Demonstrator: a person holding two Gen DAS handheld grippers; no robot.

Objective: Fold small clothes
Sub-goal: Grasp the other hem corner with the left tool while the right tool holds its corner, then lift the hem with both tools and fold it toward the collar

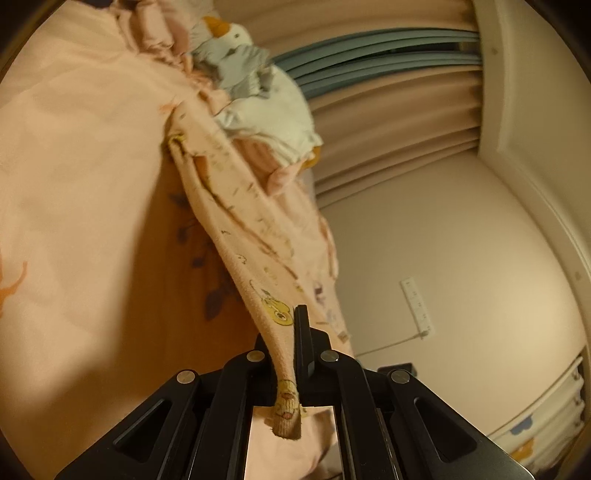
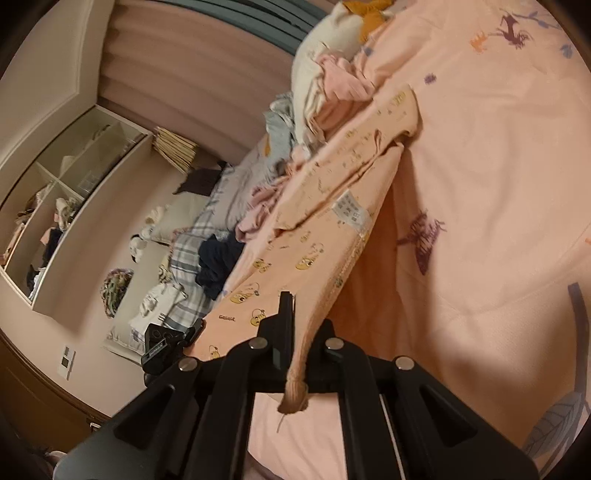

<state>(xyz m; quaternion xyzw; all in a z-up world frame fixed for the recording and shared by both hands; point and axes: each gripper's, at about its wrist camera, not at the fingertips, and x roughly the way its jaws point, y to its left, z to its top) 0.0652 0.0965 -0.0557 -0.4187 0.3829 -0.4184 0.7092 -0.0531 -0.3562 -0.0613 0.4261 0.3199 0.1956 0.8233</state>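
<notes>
- Left wrist view: the black left gripper [image 1: 291, 350] has its jaws pressed together, pinching one ribbed cuff end of a small peach-pink knit garment printed with yellow cartoon bears [image 1: 255, 236].
- From that pinch the garment runs up and away, pulled into a taut band, lifted off the peach-pink bedsheet with purple and orange animal prints [image 1: 74, 147] at its near end.
- Its far end reaches a heap of crumpled pink clothes [image 1: 155, 33], where a white plush goose with an orange beak and grey clothing [image 1: 255, 85] lies.
- Right wrist view: the black right gripper [image 2: 295, 339] is likewise closed, clamping another ribbed cuff end of the same garment [image 2: 314, 206], whose white care label [image 2: 349, 210] faces the camera.
- The cloth spreads out from the jaws toward the clothes heap, casting a shadow on the bedsheet [image 2: 498, 166].
- Beyond the bed's left side lie a plaid blanket [image 2: 188, 251], dark clothes [image 2: 218, 266] and a white open shelf unit [image 2: 66, 192].
</notes>
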